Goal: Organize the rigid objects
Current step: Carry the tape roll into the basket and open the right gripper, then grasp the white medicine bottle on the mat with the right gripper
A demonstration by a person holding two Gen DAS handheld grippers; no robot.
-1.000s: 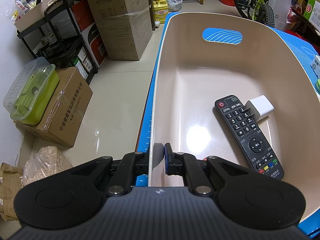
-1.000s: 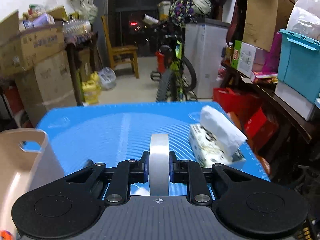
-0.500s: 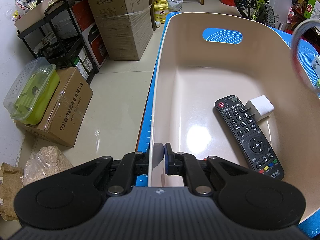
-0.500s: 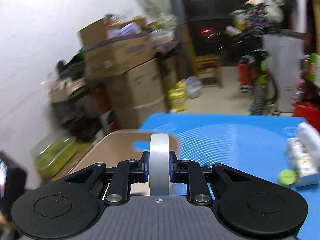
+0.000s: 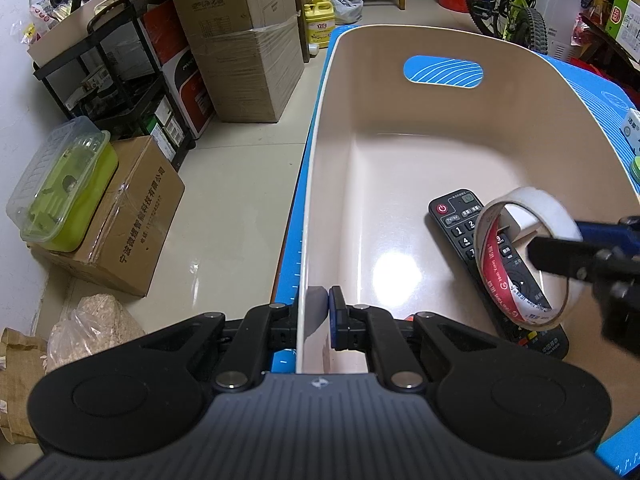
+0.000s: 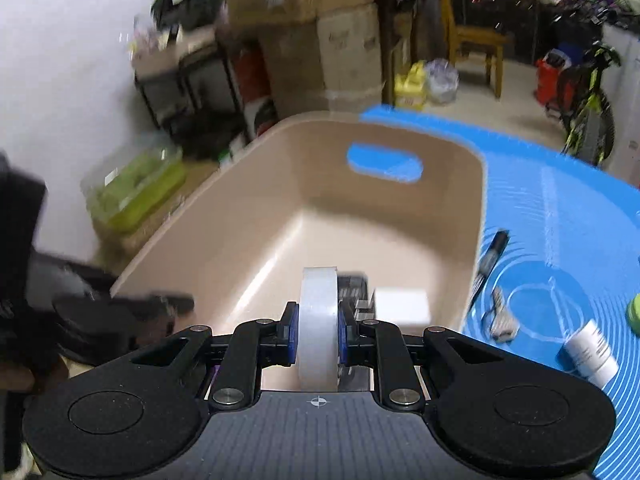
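A beige plastic bin (image 5: 320, 184) stands on the blue table mat (image 6: 560, 208). My left gripper (image 5: 316, 316) is shut on the bin's near left rim. In the bin lie a black remote (image 5: 456, 220) and a white charger block (image 6: 402, 306). My right gripper (image 6: 317, 332) is shut on a roll of clear tape (image 6: 318, 332) and holds it inside the bin, just above the remote. From the left wrist view the tape roll (image 5: 524, 256) shows its red inner core, with the right gripper's fingers (image 5: 568, 256) reaching in from the right.
On the mat right of the bin lie a black pen (image 6: 492, 252), a small metal item (image 6: 500, 320), a white cylinder (image 6: 592, 352) and a green lid (image 6: 634, 310). Left of the table, on the floor, stand cardboard boxes (image 5: 132, 216), a green container (image 5: 64, 196) and a black rack (image 5: 108, 64).
My right gripper has swung left from over the mat and come down into the bin with the tape roll. My left gripper has stayed clamped on the bin's rim.
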